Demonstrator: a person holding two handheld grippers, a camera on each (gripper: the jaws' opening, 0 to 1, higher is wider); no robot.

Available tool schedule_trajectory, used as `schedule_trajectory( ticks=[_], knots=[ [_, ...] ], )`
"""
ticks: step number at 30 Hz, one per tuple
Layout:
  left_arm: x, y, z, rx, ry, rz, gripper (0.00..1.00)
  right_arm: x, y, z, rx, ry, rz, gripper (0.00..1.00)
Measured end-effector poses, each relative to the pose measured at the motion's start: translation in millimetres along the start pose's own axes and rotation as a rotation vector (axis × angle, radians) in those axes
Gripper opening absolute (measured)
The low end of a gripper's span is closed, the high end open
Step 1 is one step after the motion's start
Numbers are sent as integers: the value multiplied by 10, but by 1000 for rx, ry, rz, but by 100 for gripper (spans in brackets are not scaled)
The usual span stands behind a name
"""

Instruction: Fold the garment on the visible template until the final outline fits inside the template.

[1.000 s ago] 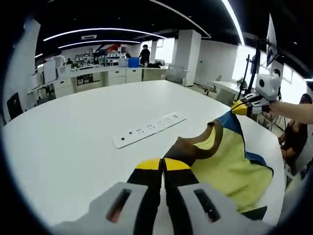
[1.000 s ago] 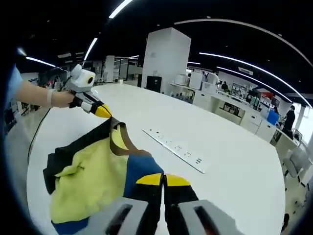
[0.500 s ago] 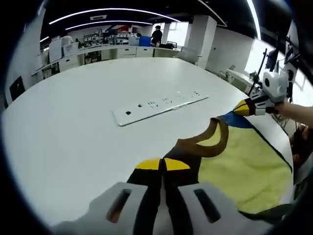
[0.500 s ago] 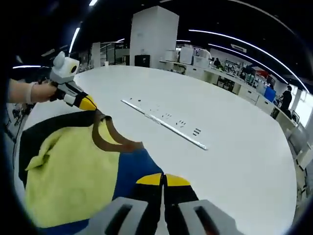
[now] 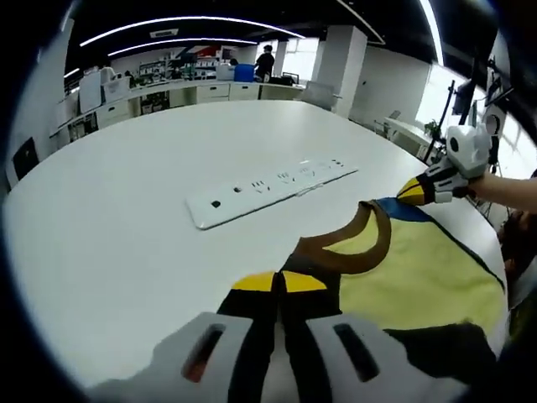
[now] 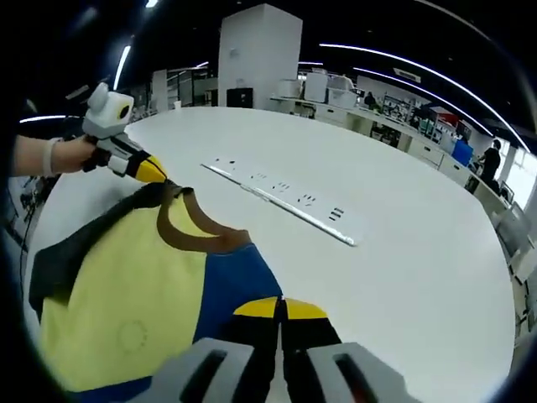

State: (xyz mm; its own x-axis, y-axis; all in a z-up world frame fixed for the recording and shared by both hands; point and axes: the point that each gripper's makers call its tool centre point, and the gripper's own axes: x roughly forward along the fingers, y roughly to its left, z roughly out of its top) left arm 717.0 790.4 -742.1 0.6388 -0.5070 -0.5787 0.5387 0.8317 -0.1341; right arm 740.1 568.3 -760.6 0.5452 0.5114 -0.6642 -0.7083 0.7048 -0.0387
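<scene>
Now the garment (image 5: 403,269) — yellow, blue and black with a brown collar — lies spread on the white table (image 5: 117,218); the left gripper (image 5: 278,285) has its jaws pressed together on one shoulder edge. Likewise the right gripper (image 6: 281,311) is clamped on the blue shoulder; a power strip (image 6: 281,201) lies just beyond the collar.

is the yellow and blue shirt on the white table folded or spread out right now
Mostly spread: the yellow, blue and black shirt lies flat on the white table, brown collar open, each shoulder pinched by a gripper.
</scene>
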Motion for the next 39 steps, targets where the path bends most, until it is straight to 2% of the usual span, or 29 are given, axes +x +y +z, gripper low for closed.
schedule_trajectory(
  ticks=[1,2,4,5,7,9,11,12,14,16,21,28,33,35,39],
  knots=[
    [1,-3,20,60,0,9,14,5,-7,-9,0,0,0,11],
    [-5,-16,31,75,-3,15,23,-13,19,0,8,-10,6,21],
    [-42,-122,71,59,-24,-25,33,-36,88,5,34,-23,37,45],
    [-57,-150,93,49,-33,-33,38,-45,95,10,35,-29,39,53],
    [-71,-208,141,47,-59,-40,62,-96,159,14,38,-38,57,68],
    [-87,-239,198,91,-88,-30,89,-145,237,-6,29,-32,70,77],
    [-99,-274,168,97,-59,-32,99,-193,304,-23,9,-25,77,82],
    [-133,-344,203,100,-81,-66,99,-213,329,-23,1,-24,79,84],
    [-167,-354,195,86,-62,-69,99,-258,413,-12,-10,-33,98,91],
    [-208,-365,197,113,-54,-69,99,-301,486,-12,-22,-29,115,100],
    [-318,-415,141,120,-17,-98,99,-413,547,-36,-42,-9,119,100],
    [-532,-444,82,109,-16,-97,98,-623,569,-1,-33,-35,110,97],
    [-671,-484,-2,85,-22,-94,97,-810,634,-88,-28,-35,113,95],
    [-730,-489,-68,116,1,-87,96,-877,656,-135,-31,-31,113,94],
    [-866,-552,-90,94,-9,-89,95,-988,687,-207,-29,-28,110,92]
  ],
)
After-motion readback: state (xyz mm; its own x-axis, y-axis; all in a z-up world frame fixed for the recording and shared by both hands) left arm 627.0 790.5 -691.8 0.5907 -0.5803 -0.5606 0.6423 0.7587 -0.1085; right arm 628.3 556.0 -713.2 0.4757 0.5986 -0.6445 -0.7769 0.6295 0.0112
